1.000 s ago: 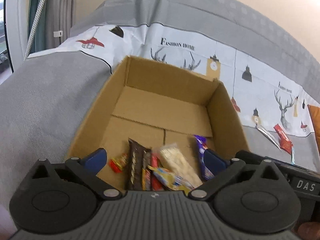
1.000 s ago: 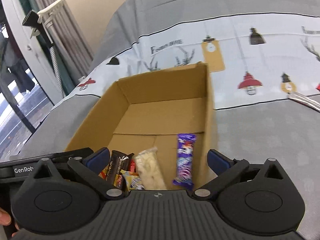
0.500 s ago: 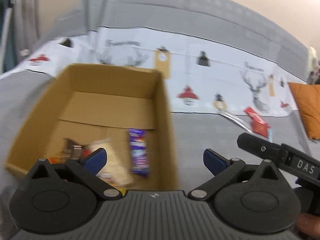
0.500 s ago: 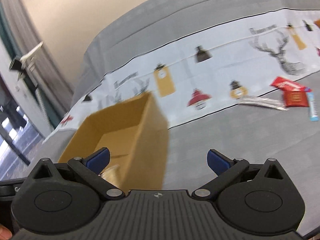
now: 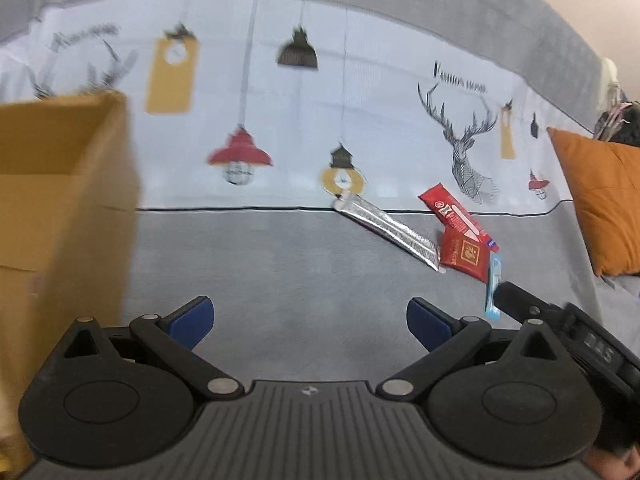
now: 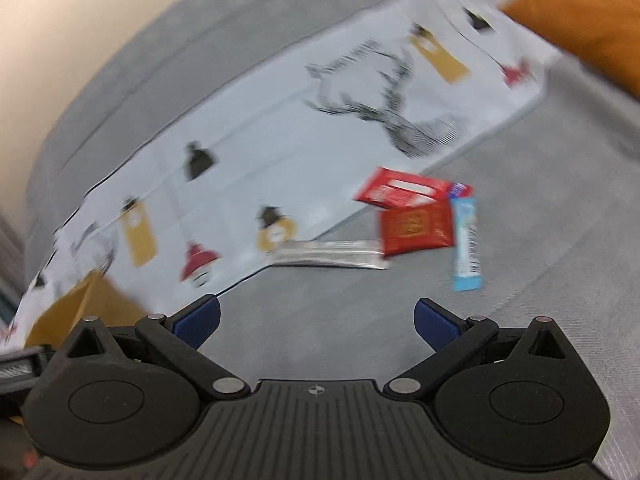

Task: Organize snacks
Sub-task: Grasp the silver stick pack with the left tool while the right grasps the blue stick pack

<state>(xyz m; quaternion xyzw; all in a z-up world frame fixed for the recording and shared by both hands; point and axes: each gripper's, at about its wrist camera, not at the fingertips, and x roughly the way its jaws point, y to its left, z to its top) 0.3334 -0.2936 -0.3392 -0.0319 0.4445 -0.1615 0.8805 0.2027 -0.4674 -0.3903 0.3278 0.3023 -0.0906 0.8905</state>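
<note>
A brown cardboard box (image 5: 60,208) stands at the left of the left wrist view; its corner shows in the right wrist view (image 6: 80,308). Loose snacks lie on the grey cover to the right: a silver bar (image 5: 388,228) (image 6: 328,258), a long red packet (image 5: 452,208) (image 6: 404,190), a square red packet (image 5: 466,254) (image 6: 416,228) and a light blue bar (image 5: 493,288) (image 6: 466,240). My left gripper (image 5: 308,320) is open and empty over bare cover. My right gripper (image 6: 316,320) is open and empty, short of the snacks.
An orange cushion (image 5: 600,200) (image 6: 580,16) lies at the far right. A white printed cloth (image 5: 320,120) with deer and lamps runs behind the snacks. The other gripper's body (image 5: 568,336) shows at the lower right of the left wrist view.
Both grippers have swung right, away from over the box and towards the loose snacks. The box has slid to the left edge of both views. Both stayed open and empty.
</note>
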